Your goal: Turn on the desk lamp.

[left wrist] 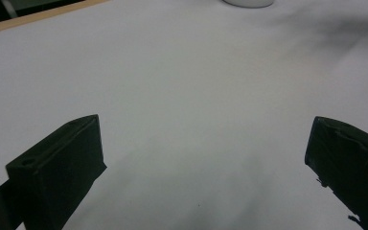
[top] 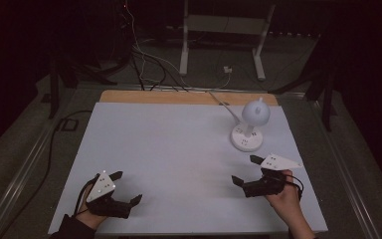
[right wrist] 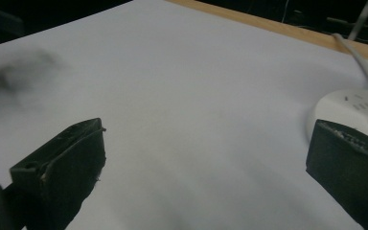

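Left gripper point(top: 128, 188) lower left of frame, jaws spread wide, grasping nothing, right gripper point(top: 247, 170) lower right, likewise released, white desk lamp point(top: 249, 125) upper right on white table point(top: 169, 149), no legible writing.

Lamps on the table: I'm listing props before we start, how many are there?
1. A white desk lamp stands at the far right of the white table, beyond the right gripper. Its base edge shows in both gripper views.

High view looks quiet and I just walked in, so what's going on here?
A person holds a gripper in each hand above the near edge of a white table. The left gripper and right gripper are both open and hold nothing. A small white lamp stands at the far right, closest to the right gripper, untouched.
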The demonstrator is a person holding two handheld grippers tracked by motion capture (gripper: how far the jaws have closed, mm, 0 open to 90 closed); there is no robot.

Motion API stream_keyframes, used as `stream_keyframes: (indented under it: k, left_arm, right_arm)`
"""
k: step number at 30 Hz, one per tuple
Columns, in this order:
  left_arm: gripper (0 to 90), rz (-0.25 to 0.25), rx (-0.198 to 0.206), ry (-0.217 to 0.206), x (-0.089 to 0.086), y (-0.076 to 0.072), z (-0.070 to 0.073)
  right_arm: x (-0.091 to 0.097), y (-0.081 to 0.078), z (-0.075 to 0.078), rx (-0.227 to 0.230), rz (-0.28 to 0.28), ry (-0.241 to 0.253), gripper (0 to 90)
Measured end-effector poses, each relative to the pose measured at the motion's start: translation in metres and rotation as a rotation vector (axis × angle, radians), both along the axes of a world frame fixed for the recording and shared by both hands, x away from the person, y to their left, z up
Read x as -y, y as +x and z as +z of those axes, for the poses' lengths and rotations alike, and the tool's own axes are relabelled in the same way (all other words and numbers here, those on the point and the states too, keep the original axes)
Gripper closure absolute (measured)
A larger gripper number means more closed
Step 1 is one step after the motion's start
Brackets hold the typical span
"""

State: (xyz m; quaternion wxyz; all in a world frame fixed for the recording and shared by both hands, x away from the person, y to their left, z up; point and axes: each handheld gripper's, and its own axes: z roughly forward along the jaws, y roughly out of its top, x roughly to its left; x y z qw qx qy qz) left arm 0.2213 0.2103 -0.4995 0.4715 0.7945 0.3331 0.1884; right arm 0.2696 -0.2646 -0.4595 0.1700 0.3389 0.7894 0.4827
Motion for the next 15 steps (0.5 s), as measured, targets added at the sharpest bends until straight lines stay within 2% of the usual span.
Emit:
stream_keyframes:
  k: [9, 15]
  left_arm:
    - [0.3, 0.002, 0.0, 0.001, 0.0, 0.0, 0.0]
    - [0.3, 0.001, -0.001, 0.003, 0.0, 0.0, 0.0]
  right_arm:
    - [0.006, 0.016, 0.001, -0.004, -0.019, 0.001, 0.0]
    - [0.014, 0.024, 0.004, 0.002, -0.053, 0.004, 0.0]
